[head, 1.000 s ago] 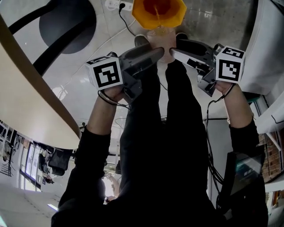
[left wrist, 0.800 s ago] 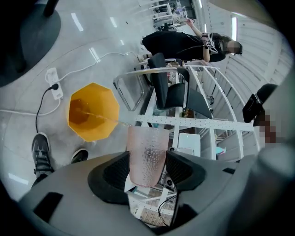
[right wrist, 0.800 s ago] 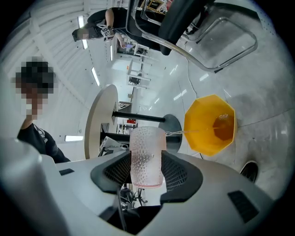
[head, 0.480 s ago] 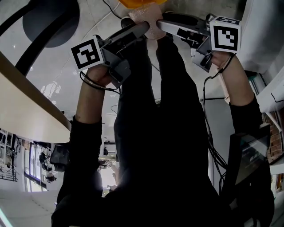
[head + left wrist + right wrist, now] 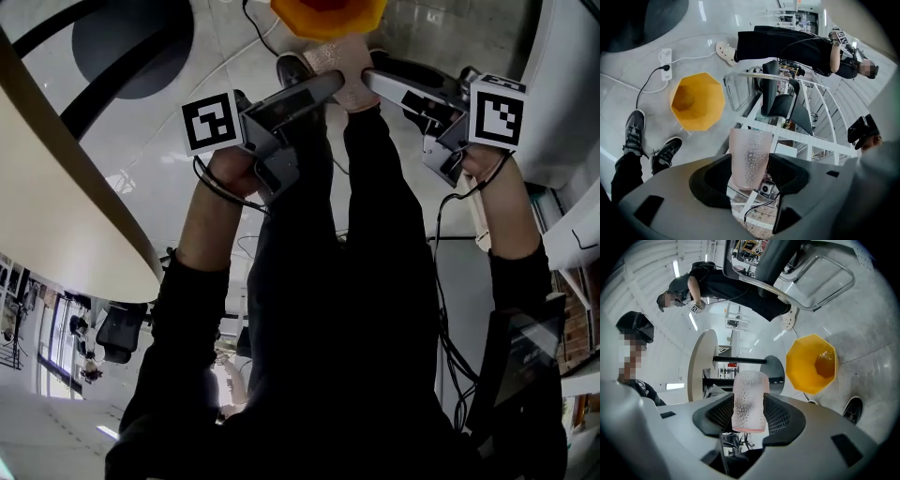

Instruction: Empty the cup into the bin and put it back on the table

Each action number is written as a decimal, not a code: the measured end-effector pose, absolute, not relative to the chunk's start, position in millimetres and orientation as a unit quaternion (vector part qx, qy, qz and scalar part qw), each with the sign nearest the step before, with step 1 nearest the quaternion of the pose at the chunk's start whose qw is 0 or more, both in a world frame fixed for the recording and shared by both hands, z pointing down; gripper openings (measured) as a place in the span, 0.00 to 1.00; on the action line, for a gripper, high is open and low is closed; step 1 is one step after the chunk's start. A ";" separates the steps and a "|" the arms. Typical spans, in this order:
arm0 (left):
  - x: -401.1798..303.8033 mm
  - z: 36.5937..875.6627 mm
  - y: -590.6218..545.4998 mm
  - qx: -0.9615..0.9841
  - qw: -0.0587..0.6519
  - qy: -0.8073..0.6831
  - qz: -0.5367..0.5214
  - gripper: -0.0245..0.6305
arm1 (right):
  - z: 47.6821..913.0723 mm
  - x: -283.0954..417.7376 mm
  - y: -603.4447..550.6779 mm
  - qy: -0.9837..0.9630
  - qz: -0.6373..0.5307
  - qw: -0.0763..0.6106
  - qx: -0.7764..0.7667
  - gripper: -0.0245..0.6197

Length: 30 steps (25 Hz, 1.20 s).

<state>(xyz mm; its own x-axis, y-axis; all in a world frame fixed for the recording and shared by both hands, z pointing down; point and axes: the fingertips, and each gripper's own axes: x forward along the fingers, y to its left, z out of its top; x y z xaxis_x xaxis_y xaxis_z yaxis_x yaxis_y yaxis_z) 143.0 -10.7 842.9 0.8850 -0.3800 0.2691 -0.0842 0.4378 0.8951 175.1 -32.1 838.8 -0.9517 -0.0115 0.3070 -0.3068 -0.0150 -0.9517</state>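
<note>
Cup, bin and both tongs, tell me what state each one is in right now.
cup: held in the air, clamped between both tongs, nothing visible inside.
bin: standing upright, open-topped, a darker patch at its bottom.
left tongs: shut on the cup.
right tongs: have just been closing, pads now on the cup.

The right gripper has the dimpled pink cup between its jaws. Both ribbed pads touch its sides, the jaws having just been closing a little. Off to the right lies the orange bin, mouth toward the camera — a dark shoe just below it.
</note>
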 end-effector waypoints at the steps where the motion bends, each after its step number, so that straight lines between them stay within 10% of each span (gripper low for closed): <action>1: 143.3 842.0 -11.0 0.521 0.819 -0.222 -0.092 0.43 | 839.5 177.4 -31.3 -0.690 0.705 0.108 0.119 0.36; 30: 170.6 663.5 -31.2 0.730 0.653 -0.200 0.019 0.43 | 656.8 207.3 -38.5 -0.813 0.556 0.141 0.100 0.35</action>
<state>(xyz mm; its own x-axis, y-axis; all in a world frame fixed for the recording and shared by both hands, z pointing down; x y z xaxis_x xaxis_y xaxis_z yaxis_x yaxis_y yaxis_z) 170.6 -31.2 663.5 0.9192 -0.2670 0.2895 -0.3175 -0.0676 0.9458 207.3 -38.5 656.8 -0.9404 -0.0054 0.3401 -0.3189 0.3614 -0.8761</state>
